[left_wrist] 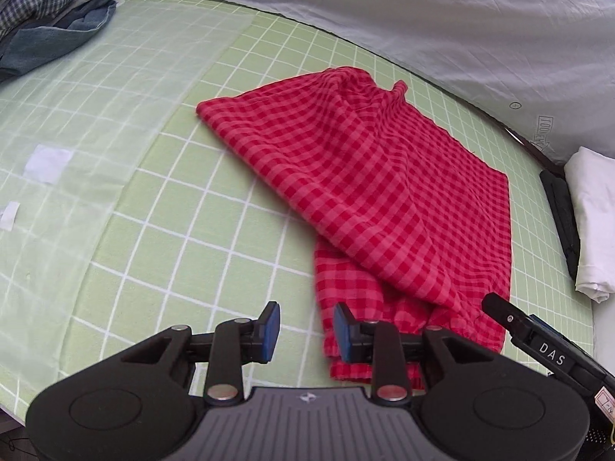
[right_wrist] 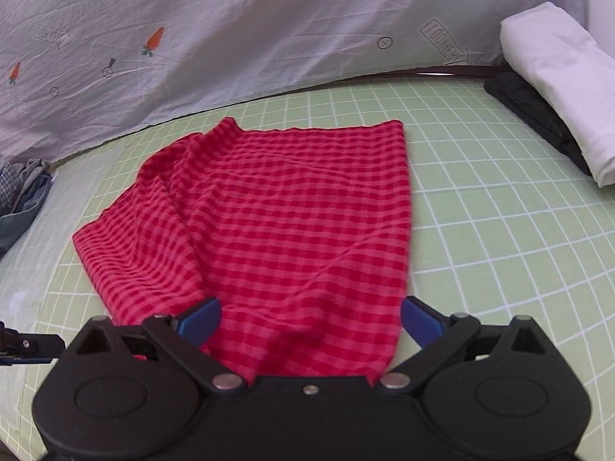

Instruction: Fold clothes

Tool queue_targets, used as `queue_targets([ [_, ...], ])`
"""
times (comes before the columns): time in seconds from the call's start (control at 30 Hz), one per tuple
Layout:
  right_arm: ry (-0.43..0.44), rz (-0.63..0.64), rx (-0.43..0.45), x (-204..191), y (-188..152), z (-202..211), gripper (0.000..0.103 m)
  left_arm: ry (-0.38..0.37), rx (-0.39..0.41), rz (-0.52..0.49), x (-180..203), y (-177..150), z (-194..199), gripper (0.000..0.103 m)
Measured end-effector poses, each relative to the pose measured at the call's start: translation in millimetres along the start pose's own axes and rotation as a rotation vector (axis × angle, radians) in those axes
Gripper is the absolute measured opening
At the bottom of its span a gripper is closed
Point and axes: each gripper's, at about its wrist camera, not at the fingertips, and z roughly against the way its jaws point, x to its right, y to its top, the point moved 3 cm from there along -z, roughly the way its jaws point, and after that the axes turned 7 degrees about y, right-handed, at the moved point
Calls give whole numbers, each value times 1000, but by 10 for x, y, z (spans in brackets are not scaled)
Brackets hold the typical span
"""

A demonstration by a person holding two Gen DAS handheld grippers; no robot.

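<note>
Red checked cloth: laid folded on the green gridded desk. Left tongs: held partly open, nothing gripped. Right tongs: spread wide over the cloth's near edge, nothing pinched.

We see a green grid-patterned sheet with red checked cloth at centre, a denim pile upper left, white and black folded clothes at right.

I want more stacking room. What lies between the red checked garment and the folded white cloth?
Mostly bare green grid sheet, then a dark folded item under the folded white cloth, right of the red checked garment. Right wrist view shows it best.
</note>
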Motion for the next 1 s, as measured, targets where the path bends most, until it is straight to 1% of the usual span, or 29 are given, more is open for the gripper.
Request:
queue_targets([
  [0.13,44,60,-36,-380,-106,-106,98,12,-12,-5,-199,22,7,33],
  [0.2,47,70,-56,-504,-157,-144,96,9,-17,-10,-280,54,5,33],
  [0.23,49,72,-65,-558,-180,-161,92,5,-20,-16,-313,72,5,33],
  [0.27,50,66,-72,-593,-196,-168,88,2,-22,-23,-333,87,2,33],
  [0.4,51,2,-98,-635,-255,-207,79,-10,-35,-63,-360,136,-35,33],
  [0.43,48,-17,-106,-630,-268,-223,75,-14,-39,-75,-360,144,-48,33],
  [0.5,49,-57,-115,-593,-285,-241,59,-20,-45,-95,-350,162,-66,33],
  [0.53,59,-83,-114,-575,-285,-247,41,-23,-46,-106,-339,174,-74,33],
  [0.57,70,-105,-108,-555,-280,-240,29,-26,-44,-114,-324,187,-79,33],
  [0.6,83,-123,-94,-541,-270,-221,25,-28,-42,-122,-307,202,-81,33],
  [0.63,95,-137,-73,-534,-255,-190,17,-31,-40,-129,-290,216,-84,33],
  [0.67,110,-149,-51,-528,-234,-156,14,-35,-36,-134,-267,232,-83,33],
  [0.73,152,-159,-4,-522,-160,-77,13,-42,-27,-141,-212,268,-79,33],
  [0.87,217,-203,87,-440,4,112,12,-59,-15,-161,-31,325,-91,33],
  [0.93,211,-218,111,-354,58,194,12,-69,-15,-174,90,345,-110,33],
  [1.0,184,-220,127,-239,87,268,12,-76,-21,-181,210,339,-148,33],
])
